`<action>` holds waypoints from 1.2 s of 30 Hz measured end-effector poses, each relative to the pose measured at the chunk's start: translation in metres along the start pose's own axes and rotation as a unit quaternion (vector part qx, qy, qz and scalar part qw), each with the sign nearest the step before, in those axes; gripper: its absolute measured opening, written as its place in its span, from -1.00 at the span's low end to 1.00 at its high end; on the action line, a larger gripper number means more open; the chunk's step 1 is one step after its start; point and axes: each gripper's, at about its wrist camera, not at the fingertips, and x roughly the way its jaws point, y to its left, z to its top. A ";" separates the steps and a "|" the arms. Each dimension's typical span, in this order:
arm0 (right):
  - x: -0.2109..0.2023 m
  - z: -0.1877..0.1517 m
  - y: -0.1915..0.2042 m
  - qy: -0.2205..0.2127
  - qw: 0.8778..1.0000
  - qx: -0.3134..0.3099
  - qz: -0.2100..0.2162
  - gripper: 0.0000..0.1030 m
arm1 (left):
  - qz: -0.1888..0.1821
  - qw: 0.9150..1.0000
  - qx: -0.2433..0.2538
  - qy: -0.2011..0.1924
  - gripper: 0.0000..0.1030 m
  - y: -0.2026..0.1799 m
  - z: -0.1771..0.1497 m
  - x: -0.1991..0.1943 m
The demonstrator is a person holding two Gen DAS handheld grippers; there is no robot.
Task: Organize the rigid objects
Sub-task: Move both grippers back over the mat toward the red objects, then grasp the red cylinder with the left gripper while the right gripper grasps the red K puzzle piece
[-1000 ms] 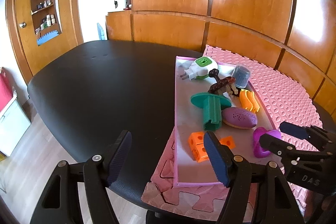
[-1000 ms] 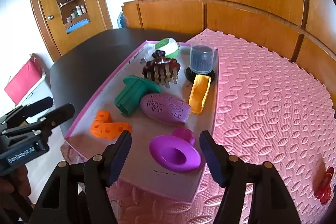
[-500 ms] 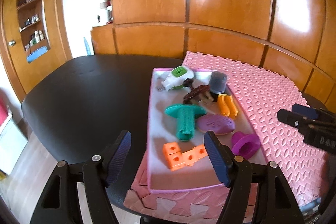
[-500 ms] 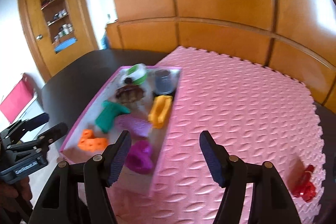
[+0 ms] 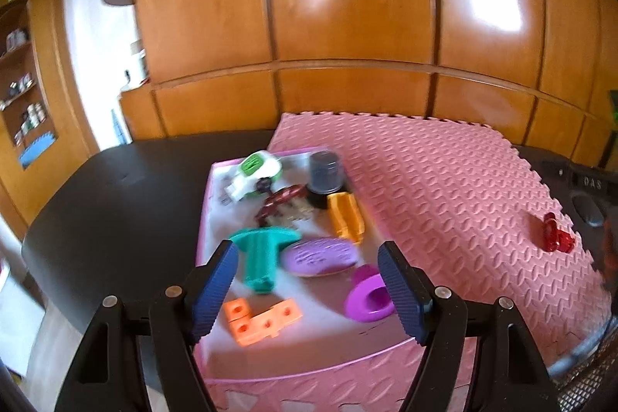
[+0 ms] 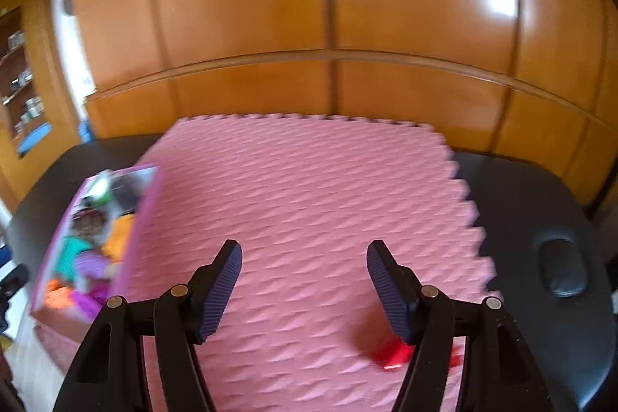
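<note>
Flanking bare pink mat (image 6: 309, 188): right gripper (image 6: 304, 280) spread, left gripper (image 5: 307, 280) opening, both empty.

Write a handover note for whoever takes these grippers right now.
Left gripper: jaws opening, nothing held, hovering over the near end of the pink tray.
Right gripper: open, empty, over the pink mat.
In the tray: orange blocks, green piece, purple oval, purple cup, orange clip, hair claw, plug-in device, dark jar.
Done: those eight are in the tray.
Left: one red item lies on the mat by the right gripper's right finger; it probably goes into the tray next.
</note>
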 end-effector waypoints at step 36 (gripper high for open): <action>0.016 -0.026 -0.165 0.008 0.954 0.299 -0.021 0.32 | -0.248 0.947 0.166 0.116 0.13 -0.248 0.016 0.081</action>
